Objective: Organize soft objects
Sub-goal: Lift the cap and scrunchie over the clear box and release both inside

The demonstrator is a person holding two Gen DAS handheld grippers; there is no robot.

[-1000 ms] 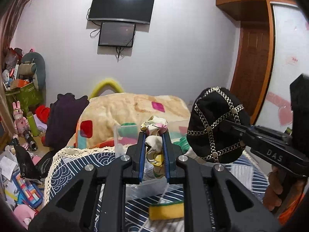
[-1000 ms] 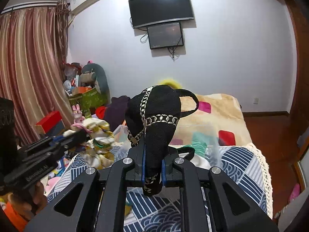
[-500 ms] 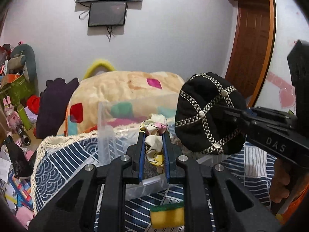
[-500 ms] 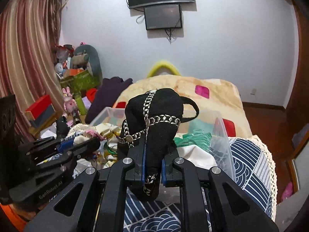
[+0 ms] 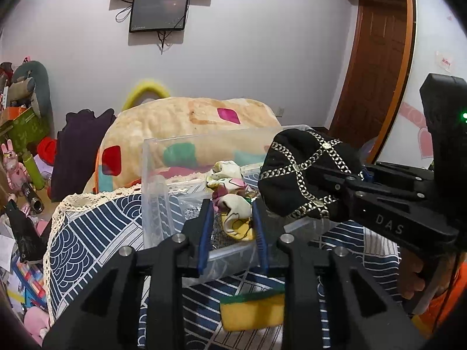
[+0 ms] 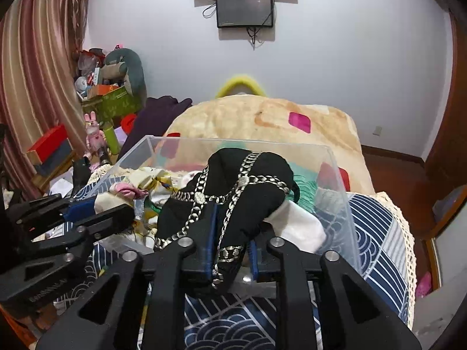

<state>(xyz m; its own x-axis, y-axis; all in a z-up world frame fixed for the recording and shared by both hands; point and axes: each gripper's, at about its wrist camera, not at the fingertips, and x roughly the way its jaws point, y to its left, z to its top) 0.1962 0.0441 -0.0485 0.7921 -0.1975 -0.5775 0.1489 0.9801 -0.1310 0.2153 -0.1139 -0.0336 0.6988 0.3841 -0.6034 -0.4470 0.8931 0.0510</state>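
Both claws hold soft items above bin (image 6: 335, 175).

hat (image 6: 233, 192): black, crossed with silver chain bands
scarf (image 5: 230, 204): cream with pink and yellow print
bin (image 6: 338, 180): clear plastic
sponge (image 5: 252, 310): yellow, green top layer
bedcover (image 5: 87, 239): navy and white wave pattern, stripes, cream lace edge
blanket (image 6: 262, 119): beige with pink, red and teal patches
left gripper (image 5: 232, 230): black, blue pads
right gripper (image 6: 232, 242): black, blue pads
curtain (image 6: 35, 58): pink and cream stripes
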